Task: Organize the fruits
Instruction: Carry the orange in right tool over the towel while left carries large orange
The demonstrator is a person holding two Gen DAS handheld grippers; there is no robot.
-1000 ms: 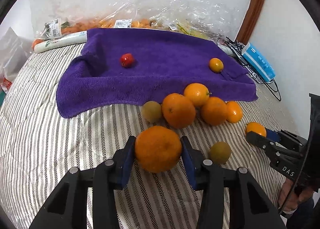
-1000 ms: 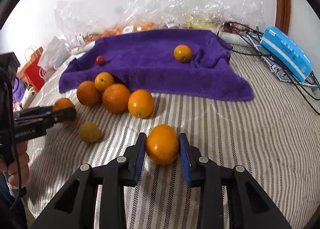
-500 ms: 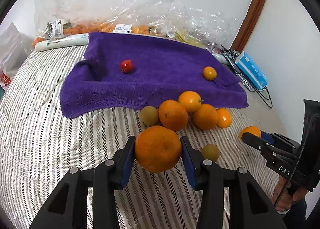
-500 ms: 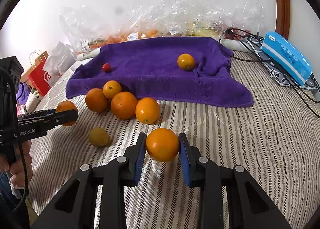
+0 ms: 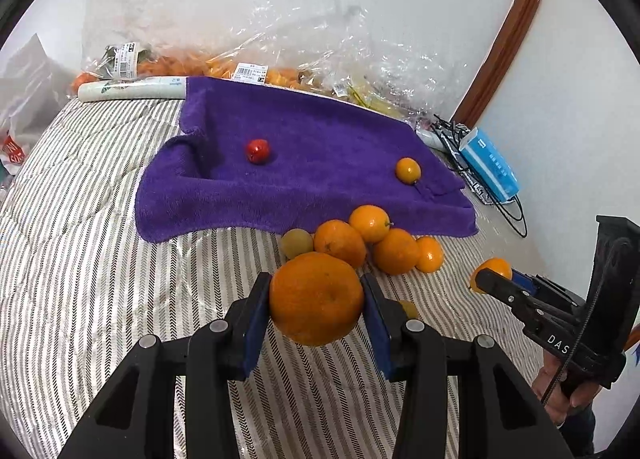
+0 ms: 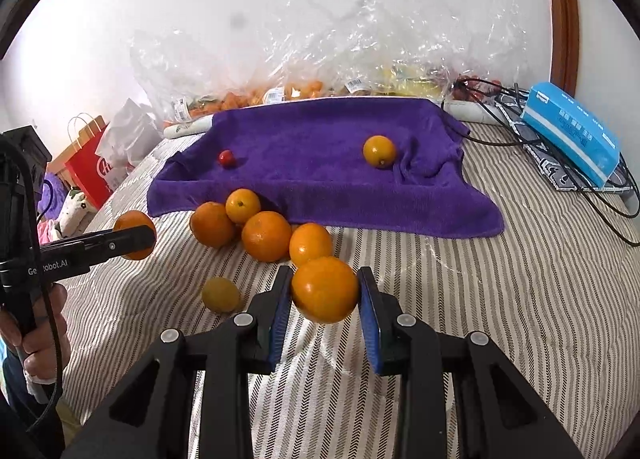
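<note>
L gripper (image 5: pixel 316 309) fingers (image 5: pixel 256 315) clamped on a big orange (image 5: pixel 316 297), held clear above the striped bed cover (image 5: pixel 80 279). R gripper (image 6: pixel 325 305) fingers (image 6: pixel 280 309) clamped on a smaller orange (image 6: pixel 325 289), also off the cover. Just beyond the L fingers, a cluster of loose oranges (image 5: pixel 340 241) w/ a greenish-yellow fruit (image 5: pixel 297 243) at its left edge, all touching or nearly so, sitting at the near hem of the purple towel (image 5: pixel 320 179). Another small greenish fruit (image 6: pixel 220 294) lies on the cover just left of the R fingers; from the L view it's mostly hidden behind the right finger. Further out on the towel: a small red fruit (image 5: pixel 257 151) toward the left, a small orange fruit (image 5: pixel 408 170) toward the right, well apart. Beyond the towel, clear plastic bags (image 5: pixel 280 59) of produce against the wall. Far right of the fingers, a blue box (image 6: pixel 572 131) on cables. Each view shows the other gripper off to the side w/ its orange, a hand (image 6: pixel 36 335) on the handle.
</note>
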